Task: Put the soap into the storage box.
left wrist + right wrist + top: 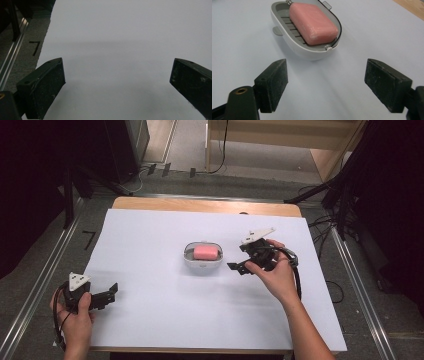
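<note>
Pink soap bar point(313, 23) already lies in its white soap dish point(287, 37), just ahead of the spread, empty right tongs point(325, 85); left tongs point(117, 85) rest spread, well apart.

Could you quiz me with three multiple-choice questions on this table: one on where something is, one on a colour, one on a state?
1. Where does the soap lie?
A. in the white dish
B. on the bare sheet
C. between the jaws of a gripper

2. What colour is the soap?
A. green
B. pink
C. yellow

3. How do the jaws of the right gripper stand?
A. clamped on the soap
B. shut on nothing
C. apart, holding nothing

Answers:
1 A, the bar rests on the slotted grey insert inside the dish.
2 B, it shows pink in the high view and the right gripper view.
3 C, bare white table shows between the two pads, short of the dish.
</note>
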Tool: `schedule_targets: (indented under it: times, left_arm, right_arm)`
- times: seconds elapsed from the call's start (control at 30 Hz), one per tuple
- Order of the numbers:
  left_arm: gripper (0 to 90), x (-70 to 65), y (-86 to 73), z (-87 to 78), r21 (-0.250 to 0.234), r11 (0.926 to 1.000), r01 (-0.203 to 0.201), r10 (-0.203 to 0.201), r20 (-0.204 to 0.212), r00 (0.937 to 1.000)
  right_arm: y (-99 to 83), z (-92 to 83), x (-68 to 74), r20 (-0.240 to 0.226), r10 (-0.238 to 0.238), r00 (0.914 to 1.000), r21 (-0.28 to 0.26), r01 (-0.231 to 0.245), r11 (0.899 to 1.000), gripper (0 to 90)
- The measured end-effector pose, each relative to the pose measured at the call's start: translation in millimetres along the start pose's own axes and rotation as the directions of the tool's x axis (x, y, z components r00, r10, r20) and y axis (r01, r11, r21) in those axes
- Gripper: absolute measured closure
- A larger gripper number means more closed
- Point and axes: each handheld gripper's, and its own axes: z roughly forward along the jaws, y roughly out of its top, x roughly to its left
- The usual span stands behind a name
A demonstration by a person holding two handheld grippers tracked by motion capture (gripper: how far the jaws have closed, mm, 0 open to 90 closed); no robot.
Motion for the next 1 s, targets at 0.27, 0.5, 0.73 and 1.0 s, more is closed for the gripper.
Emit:
schedule_targets:
  times: [0.27,0.5,0.73,1.0]
  left_arm:
    - [0.1,-0.2,0.1,0.0,0.002,1.0000,0.000,0.000,-0.002,1.0000]
    - [0.1,-0.1,0.0,0.0,0.001,1.0000,0.000,0.000,-0.002,1.0000]
    - [0.1,-0.2,0.0,0.0,0.001,1.0000,-0.001,0.001,-0.003,1.0000]
    - [0.1,-0.3,-0.1,-0.2,-0.002,1.0000,-0.003,0.003,-0.002,1.0000]
  right_arm:
    - [-20.5,-7.5,-3.4,0.031,0.051,0.9982,-0.018,-0.050,0.999,18.0]
    - [-39.2,-9.3,-4.2,0.037,0.065,0.9972,-0.018,-0.065,0.998,17.5]
    - [-53.9,-15.1,-3.0,0.060,0.083,0.9947,-0.029,-0.082,0.996,16.2]
    - [-74.6,-21.4,-5.4,0.080,0.116,0.9901,-0.038,-0.113,0.993,16.5]
